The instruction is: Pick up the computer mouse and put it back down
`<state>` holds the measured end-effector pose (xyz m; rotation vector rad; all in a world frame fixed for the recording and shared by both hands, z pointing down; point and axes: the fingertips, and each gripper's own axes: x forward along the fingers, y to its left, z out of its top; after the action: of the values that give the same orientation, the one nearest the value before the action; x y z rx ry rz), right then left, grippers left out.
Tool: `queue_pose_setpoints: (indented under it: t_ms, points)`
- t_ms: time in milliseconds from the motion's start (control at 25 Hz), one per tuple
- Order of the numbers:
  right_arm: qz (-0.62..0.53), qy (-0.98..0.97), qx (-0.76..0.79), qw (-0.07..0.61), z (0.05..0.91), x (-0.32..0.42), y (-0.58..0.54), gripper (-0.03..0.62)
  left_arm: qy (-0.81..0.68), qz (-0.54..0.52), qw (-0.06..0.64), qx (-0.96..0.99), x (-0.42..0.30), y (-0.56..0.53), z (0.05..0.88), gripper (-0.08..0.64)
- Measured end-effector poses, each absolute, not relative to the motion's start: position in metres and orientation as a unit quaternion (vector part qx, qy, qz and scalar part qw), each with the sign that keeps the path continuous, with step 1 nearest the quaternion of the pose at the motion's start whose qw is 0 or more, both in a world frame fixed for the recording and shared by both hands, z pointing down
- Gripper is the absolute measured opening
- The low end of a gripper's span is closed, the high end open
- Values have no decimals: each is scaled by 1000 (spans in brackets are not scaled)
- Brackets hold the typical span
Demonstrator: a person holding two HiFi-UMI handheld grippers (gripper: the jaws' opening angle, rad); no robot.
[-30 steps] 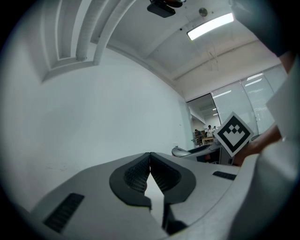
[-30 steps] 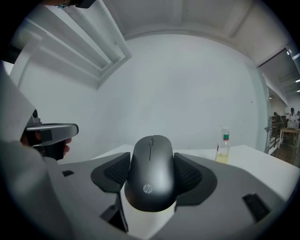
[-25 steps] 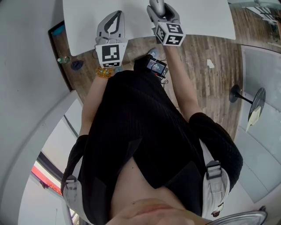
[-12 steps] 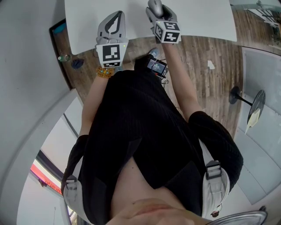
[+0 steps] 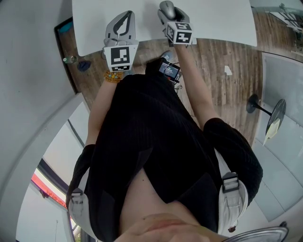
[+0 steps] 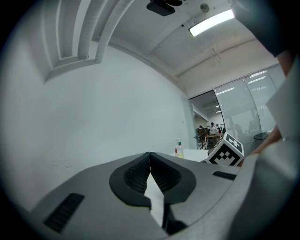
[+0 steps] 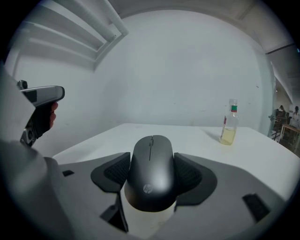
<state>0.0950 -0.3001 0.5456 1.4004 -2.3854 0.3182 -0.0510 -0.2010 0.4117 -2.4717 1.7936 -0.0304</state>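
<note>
Far left we have the L gripper (image 5: 125, 14), over the near edge of the white counter (image 5: 218, 19). Its jaws are closed tip to tip w/ nothing btwn them; in its own view the ribbed pads (image 6: 137, 174) meet at the front and only a thin gap shows further back. It points level, out toward a plain wall, well apart from the mouse.

Moving right, the R gripper (image 5: 175, 15) reaches further in over the counter, and its marker cube (image 5: 181, 33) faces us in the head view. This gripper has the mouse (image 7: 151, 171): jaws partly open, just mouse-wide, one pad (image 7: 116, 172) pressed on each flank. The mouse is dark grey, sits square btwn the jaws, wheel end pointing away from the camera, logo end toward it, top side up. Its nose sticks out past the jaw tips. We can't tell whether its underside touches the counter or hangs just above it; white surface shows directly below.

Further right, in the R gripper view, a small bottle (image 7: 228, 123) w/ pale liquid stands upright on the counter, well apart from the mouse.
</note>
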Motion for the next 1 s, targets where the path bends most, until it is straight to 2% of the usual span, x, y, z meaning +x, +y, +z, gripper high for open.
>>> queue_pose_setpoints:
  t_ms: [1000]
  points:
    - [145,-831,487,226,590,101,-299,284,586,-17,40,-809,-52,-201,417,14]
